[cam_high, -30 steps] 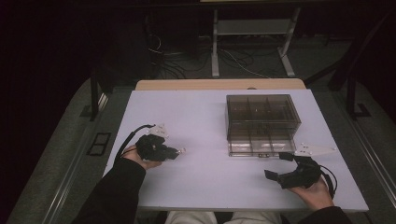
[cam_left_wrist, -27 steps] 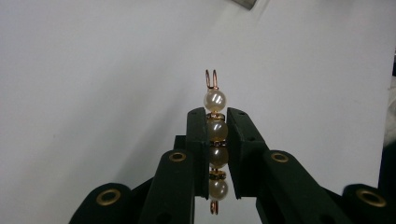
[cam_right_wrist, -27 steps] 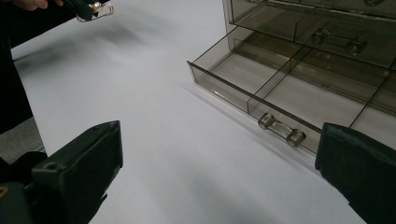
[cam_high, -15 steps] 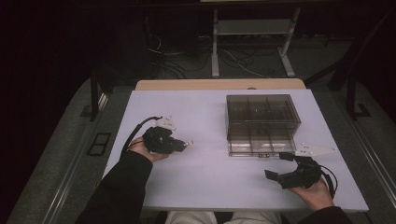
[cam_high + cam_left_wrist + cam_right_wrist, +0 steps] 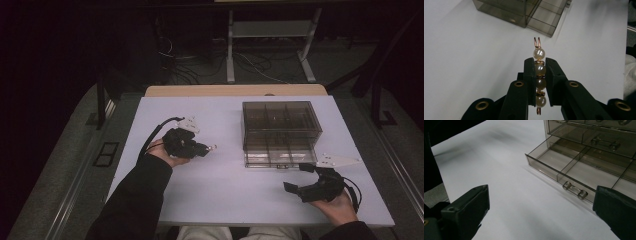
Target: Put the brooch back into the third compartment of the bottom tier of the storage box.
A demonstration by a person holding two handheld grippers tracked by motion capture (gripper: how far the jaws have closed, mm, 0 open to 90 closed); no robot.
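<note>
Left tool [image 5: 206, 148]: mine, jaws closed on a pearl strand [image 5: 539, 75], four beads on copper wire, gripped at the second bead, held above the worktop [image 5: 220, 190] left of the drawer box. Drawer box [image 5: 280, 131]: smoky plastic, bottom drawer [image 5: 574, 173] pulled out, divided compartments bare. Right tool [image 5: 300, 180]: mine, jaws wide, holding nothing, just before the drawer handle [image 5: 575, 190]. Handling note: I judge it best to carry the strand level over a near compartment, lower, then release.

Drawer box [image 5: 280, 131] right on table [image 5: 200, 200]
</note>
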